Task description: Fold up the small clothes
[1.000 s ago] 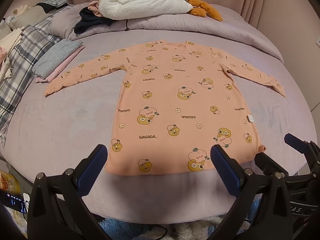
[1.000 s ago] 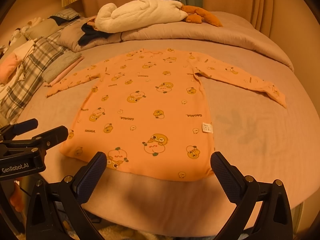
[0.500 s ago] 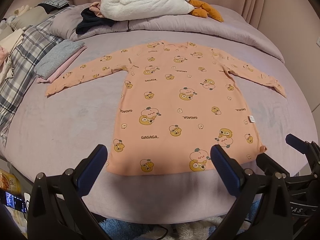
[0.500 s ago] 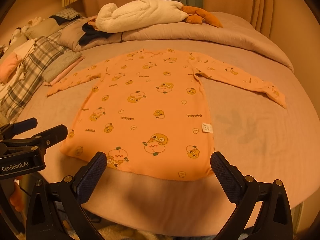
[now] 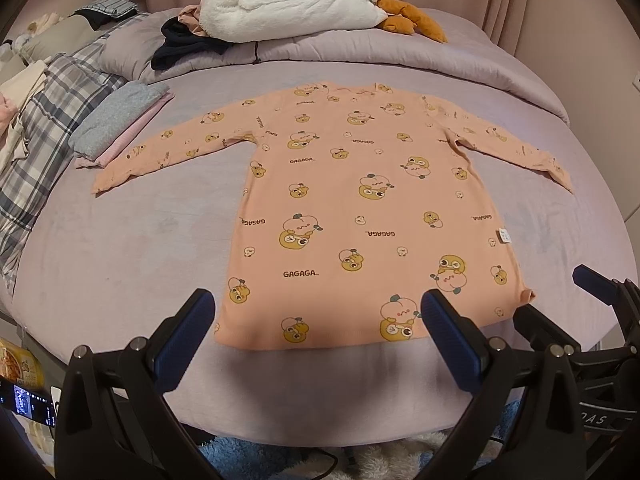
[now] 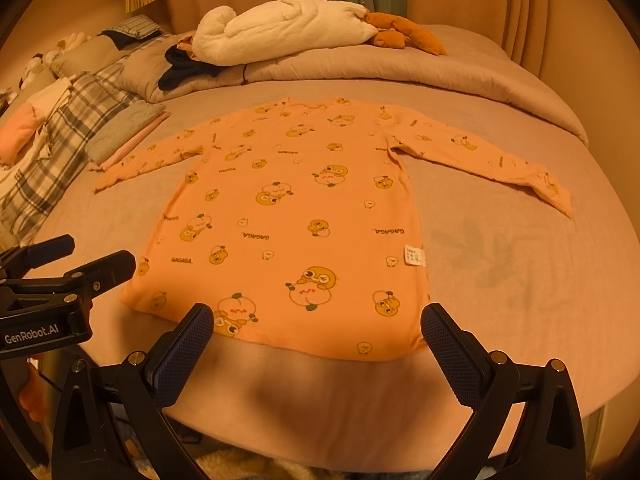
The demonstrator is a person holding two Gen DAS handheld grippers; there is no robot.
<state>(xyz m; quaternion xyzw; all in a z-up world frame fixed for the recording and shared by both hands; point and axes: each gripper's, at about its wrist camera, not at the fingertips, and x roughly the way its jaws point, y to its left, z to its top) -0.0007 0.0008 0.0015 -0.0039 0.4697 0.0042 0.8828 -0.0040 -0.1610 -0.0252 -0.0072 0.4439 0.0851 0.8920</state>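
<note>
1. The peach long-sleeved shirt (image 5: 360,216) lies flat and unfolded on the bed (image 5: 120,248), both sleeves spread out to the sides, hem toward the bed's near edge.
2. The shirt carries a cartoon print with "GAGAGA" lettering; a small white label (image 6: 414,255) sits at its right side seam.
3. The left gripper (image 5: 318,334) hovers at the near edge of the bed, jaws spread wide, holding nothing. Its fingertips frame the left part of the hem without touching it.
4. The right gripper (image 6: 316,334) hovers beside it, jaws likewise spread wide and empty, framing the right part of the hem.
5. Each gripper shows at the edge of the other's wrist view.
6. A folded grey and pink stack (image 5: 120,124) lies just beside the left sleeve cuff.
7. A plaid blanket (image 5: 44,128) lies further left.
8. A white plush toy (image 5: 288,8) rests on the rolled duvet (image 5: 400,56) at the far side of the bed, with a dark garment (image 5: 184,46) next to it.
</note>
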